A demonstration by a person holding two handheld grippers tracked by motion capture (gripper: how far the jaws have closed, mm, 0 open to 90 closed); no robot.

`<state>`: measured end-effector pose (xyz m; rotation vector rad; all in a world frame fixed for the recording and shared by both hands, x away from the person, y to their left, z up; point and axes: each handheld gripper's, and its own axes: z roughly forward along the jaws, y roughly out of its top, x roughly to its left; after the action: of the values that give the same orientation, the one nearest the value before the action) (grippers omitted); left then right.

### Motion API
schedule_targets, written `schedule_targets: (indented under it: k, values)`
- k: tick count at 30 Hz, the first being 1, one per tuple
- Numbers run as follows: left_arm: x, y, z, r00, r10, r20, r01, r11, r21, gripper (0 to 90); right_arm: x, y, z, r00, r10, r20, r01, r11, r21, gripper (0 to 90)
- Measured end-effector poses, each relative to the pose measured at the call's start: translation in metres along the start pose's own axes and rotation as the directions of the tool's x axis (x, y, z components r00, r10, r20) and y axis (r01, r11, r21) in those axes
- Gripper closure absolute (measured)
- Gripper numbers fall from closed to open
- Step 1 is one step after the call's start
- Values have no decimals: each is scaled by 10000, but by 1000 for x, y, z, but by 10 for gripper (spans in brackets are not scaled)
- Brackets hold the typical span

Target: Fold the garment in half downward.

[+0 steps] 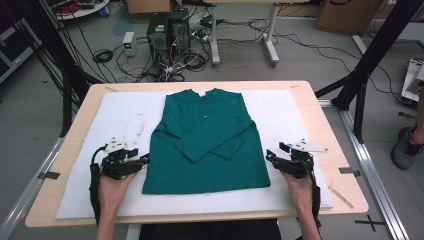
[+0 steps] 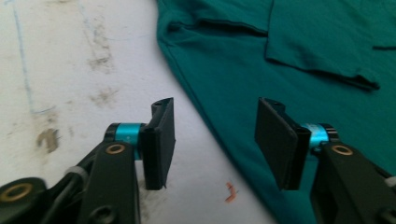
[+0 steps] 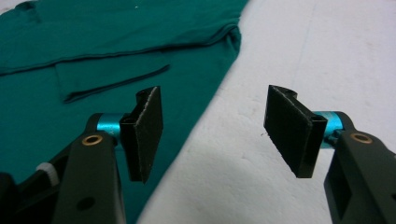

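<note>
We hold the left gripper (image 1: 141, 159) and right gripper (image 1: 272, 156) just off the near side edges of the green shirt (image 1: 207, 140) — both with jaws apart, nothing between them (no pad touches cloth). The shirt lies flat mid-pad, sleeves crossed, collar far. We should slide one jaw under each side seam, pinch evenly — then lift together over the white pad (image 1: 125, 115)
</note>
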<state>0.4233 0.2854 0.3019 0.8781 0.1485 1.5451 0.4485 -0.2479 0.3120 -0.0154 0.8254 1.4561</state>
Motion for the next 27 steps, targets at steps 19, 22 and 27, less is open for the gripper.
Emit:
schedule_targets:
  k: [19,22,27]
  values:
    - [-17,5,30,9961,536,-704,-460,9934,1052,522,13,19,39,9980,-574,261,493,9686,2437,546]
    - [-18,5,29,9968,633,-496,-580,9932,1010,597,20,16,43,9974,-696,-182,719,9586,2754,667]
    - [-16,5,31,9984,536,179,-550,9942,926,830,18,14,42,9973,-370,-631,524,9634,2628,864]
